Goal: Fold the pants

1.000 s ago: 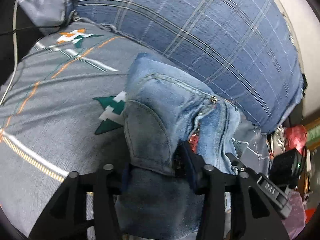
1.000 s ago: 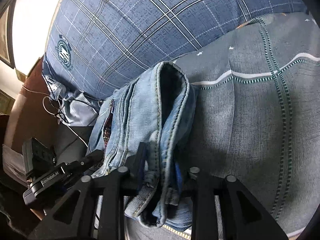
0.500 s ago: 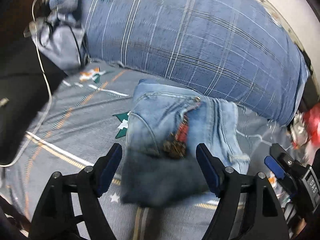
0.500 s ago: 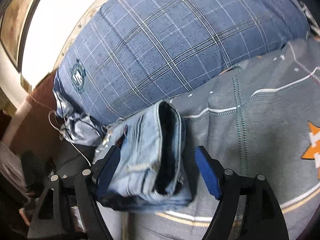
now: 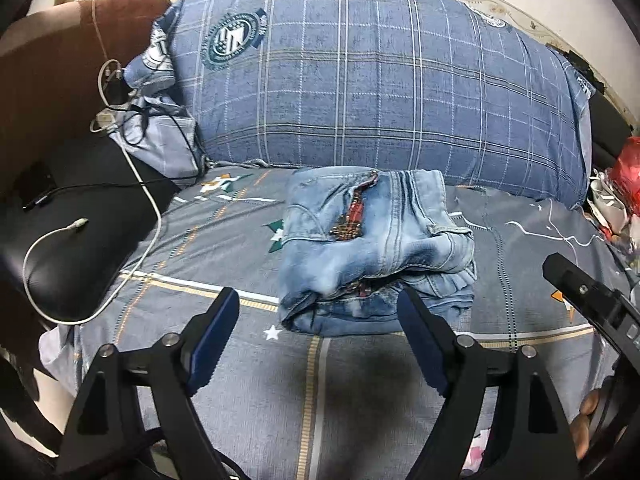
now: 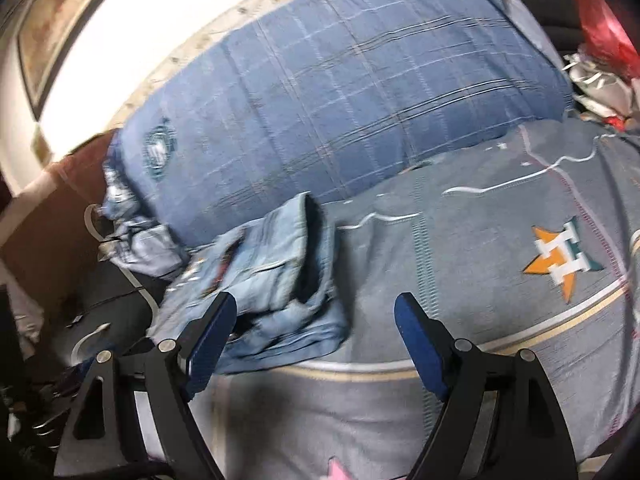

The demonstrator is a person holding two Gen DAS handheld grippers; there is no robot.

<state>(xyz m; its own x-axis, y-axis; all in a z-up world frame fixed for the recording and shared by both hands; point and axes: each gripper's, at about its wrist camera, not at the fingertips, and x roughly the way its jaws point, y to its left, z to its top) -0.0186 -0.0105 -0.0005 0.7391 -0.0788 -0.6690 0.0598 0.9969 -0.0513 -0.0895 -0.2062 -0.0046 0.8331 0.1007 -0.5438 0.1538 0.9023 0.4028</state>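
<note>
We see the jeans [image 5: 376, 252] lying as a compact folded bundle on the grey patterned bedsheet [image 5: 224, 240], in the middle of the left wrist frame, just in front of the blue plaid pillow [image 5: 376, 80]. The left gripper [image 5: 318, 316] hangs in front of the bundle with its jaws wide and nothing between them. In the blurred right wrist view the right gripper [image 6: 314, 320] is likewise spread wide and empty, the denim at left centre. We judge the folding essentially done; any next move would be only a light tidying of the uneven near edge.
</note>
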